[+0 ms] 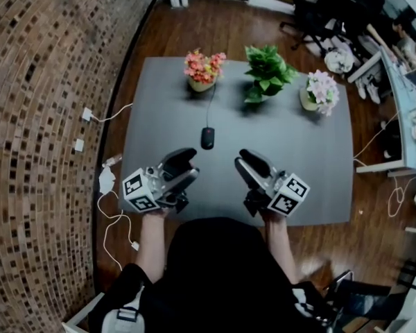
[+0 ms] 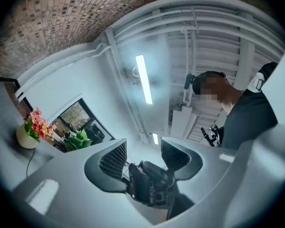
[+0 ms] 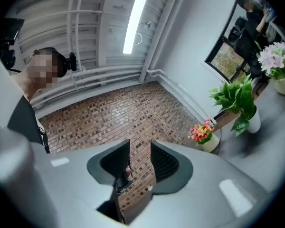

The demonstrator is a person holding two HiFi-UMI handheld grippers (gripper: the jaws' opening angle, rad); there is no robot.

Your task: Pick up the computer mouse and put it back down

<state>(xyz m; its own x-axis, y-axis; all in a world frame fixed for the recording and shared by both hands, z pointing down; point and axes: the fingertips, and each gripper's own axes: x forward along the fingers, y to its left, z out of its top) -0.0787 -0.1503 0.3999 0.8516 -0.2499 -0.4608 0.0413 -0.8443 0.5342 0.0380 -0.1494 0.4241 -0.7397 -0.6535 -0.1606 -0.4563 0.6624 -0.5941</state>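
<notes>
A grey table fills the head view, with three potted plants along its far edge: orange-pink flowers, a leafy green plant and pale pink flowers. Above the near edge, a person holds the left gripper and the right gripper angled toward each other. Each claw's jaws stand apart with nothing gripped. The black computer mouse lies mid-table beyond both grippers, touched by neither, and its cable runs toward the orange-pink flowers.

- A dark thing between the left jaws is showing too unclearly to name.
- Ahead of both jaws, the cable is vanishing behind a pot.
</notes>
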